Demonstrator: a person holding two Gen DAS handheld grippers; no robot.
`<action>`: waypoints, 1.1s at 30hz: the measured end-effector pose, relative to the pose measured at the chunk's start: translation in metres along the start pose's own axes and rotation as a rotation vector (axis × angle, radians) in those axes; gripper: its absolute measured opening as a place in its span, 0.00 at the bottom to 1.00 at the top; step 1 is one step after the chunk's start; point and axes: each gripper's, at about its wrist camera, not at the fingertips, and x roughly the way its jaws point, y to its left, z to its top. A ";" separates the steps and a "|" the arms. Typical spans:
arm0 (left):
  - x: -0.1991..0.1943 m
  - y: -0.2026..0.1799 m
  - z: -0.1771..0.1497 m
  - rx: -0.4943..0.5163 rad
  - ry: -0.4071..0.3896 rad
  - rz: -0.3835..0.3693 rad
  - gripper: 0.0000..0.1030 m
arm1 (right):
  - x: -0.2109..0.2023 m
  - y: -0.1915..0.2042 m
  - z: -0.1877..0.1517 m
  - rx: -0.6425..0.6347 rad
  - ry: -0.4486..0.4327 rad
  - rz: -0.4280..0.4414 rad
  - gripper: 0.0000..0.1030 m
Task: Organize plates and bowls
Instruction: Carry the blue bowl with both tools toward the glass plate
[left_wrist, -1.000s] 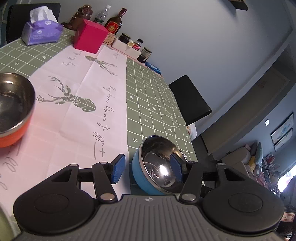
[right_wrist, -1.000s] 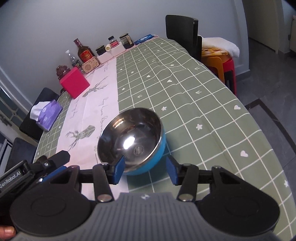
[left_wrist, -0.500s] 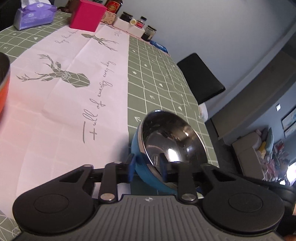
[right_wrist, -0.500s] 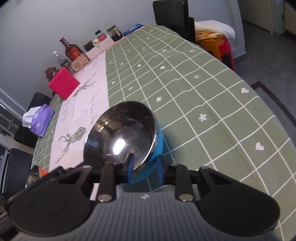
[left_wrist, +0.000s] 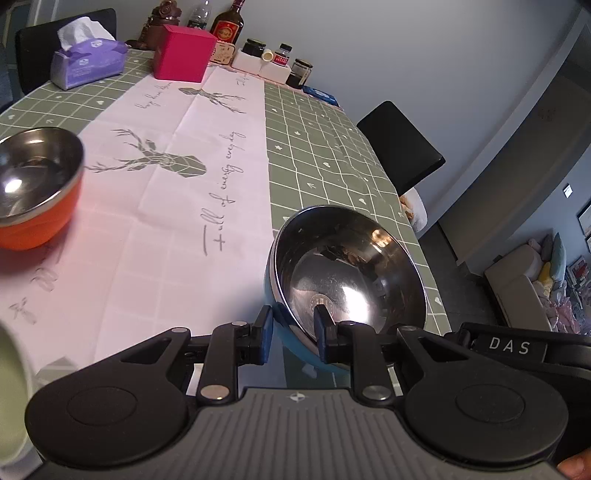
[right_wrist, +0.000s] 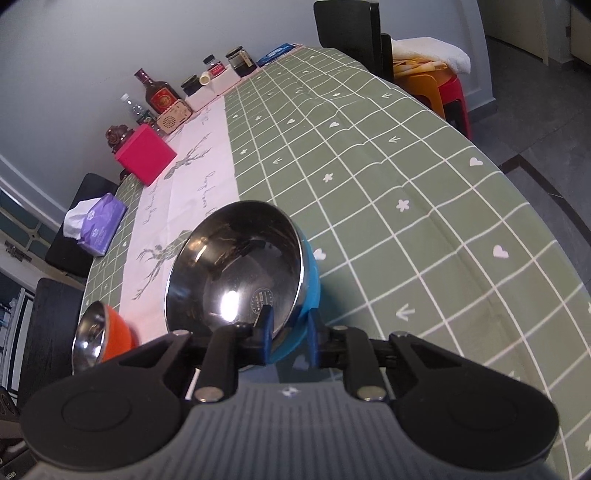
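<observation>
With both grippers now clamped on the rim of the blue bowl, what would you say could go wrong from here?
1. The left gripper and the right gripper each pinch only a thin edge of the blue bowl, whose smooth steel lining could let it slip or tip.
2. Two hands on one rim may twist it if they move unevenly.
3. The orange bowl stands nearby on the tablecloth; a swing that way could knock it.
</observation>
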 end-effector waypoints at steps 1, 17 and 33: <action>-0.006 0.001 -0.003 -0.008 0.002 -0.001 0.25 | -0.004 0.001 -0.004 -0.005 0.004 0.002 0.17; -0.093 0.037 -0.040 -0.039 0.153 -0.004 0.25 | -0.056 0.022 -0.080 -0.104 0.144 0.047 0.17; -0.121 0.074 -0.073 -0.081 0.292 0.009 0.25 | -0.060 0.041 -0.133 -0.220 0.261 0.056 0.17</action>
